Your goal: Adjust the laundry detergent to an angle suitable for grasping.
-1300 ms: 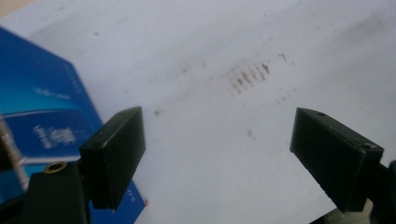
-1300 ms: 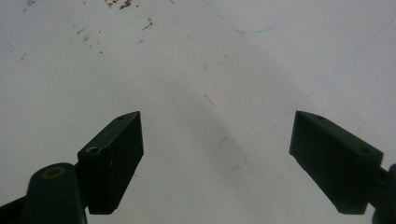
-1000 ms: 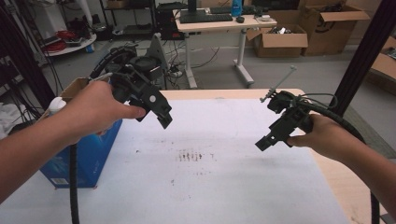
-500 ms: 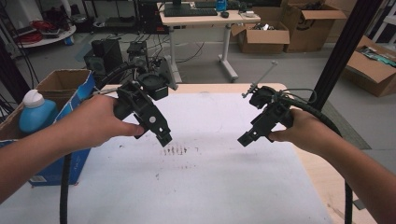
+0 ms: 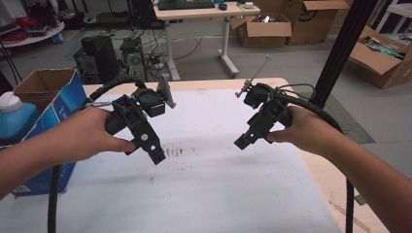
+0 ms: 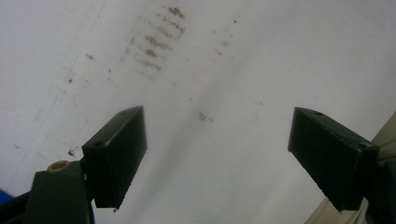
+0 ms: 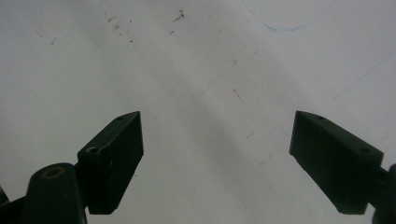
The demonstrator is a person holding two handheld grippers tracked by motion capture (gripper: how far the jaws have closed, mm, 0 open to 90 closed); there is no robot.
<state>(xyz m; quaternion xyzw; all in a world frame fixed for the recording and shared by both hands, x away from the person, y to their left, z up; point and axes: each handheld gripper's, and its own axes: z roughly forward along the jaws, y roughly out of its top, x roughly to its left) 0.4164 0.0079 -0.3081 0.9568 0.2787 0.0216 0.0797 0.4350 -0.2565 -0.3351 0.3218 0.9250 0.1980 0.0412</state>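
Counts, high view: two grippers, left gripper [image 5: 156,156] and right gripper [image 5: 241,142], each with two black jaws standing apart, nothing between them. Two hands, left hand [image 5: 90,136] and right hand [image 5: 303,131], one per gripper. One bench [image 5: 218,194] with a white top, one patch of brown smudges [image 5: 174,151] on it. One blue carton [image 5: 58,102] at the bench's left edge, one blue jug [image 5: 13,116] with a white cap inside it. One desk [image 5: 204,10] on the floor behind. Three open cardboard boxes on the floor in the background, as far as can be told.
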